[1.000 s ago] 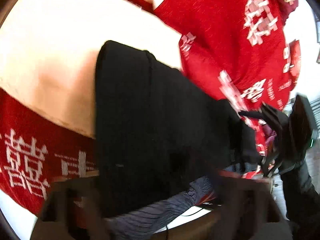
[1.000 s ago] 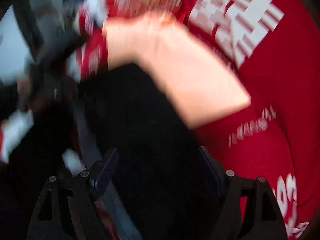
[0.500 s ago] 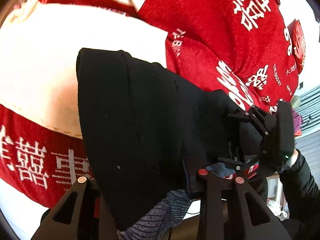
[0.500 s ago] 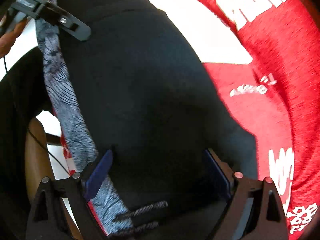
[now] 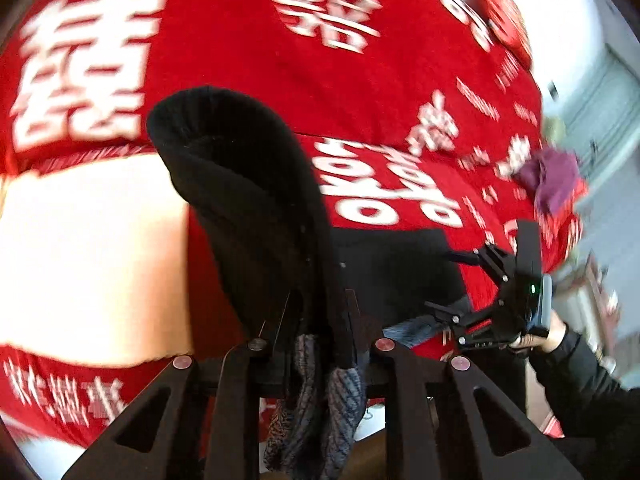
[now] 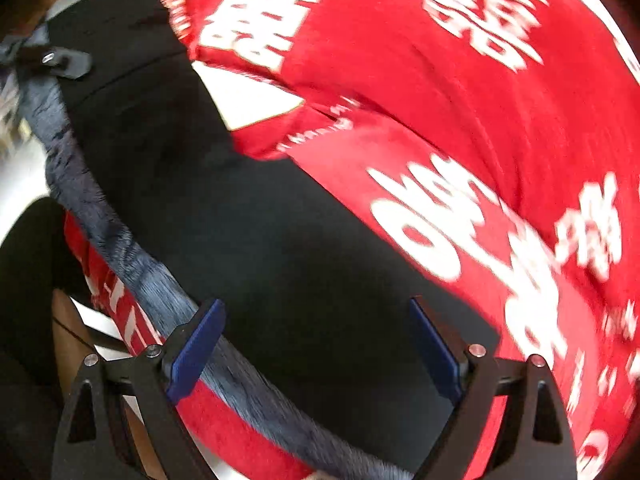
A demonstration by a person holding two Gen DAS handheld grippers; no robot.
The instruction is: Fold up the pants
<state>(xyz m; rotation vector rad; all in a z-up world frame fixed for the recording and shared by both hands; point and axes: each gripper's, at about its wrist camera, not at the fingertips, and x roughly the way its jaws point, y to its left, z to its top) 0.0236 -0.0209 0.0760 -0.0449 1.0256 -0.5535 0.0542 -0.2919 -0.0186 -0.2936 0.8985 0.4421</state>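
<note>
black pants (image 5: 256, 200): 1 | red printed cloth (image 5: 240, 40): 1 | purple cloth (image 5: 554, 180): 1 | grippers: 2, left gripper (image 5: 316, 320), right gripper (image 6: 316, 344)

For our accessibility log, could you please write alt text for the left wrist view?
The left gripper is shut on a bunched fold of black pants, lifting it above a red blanket with white characters. At right, the right gripper is open over the flat part of the pants, and a purple cloth lies further back.

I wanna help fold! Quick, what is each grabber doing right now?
Left gripper: closed, pinching the black pants and lifting them.
Right gripper: open, fingers apart over the pants, holding nothing.
</note>
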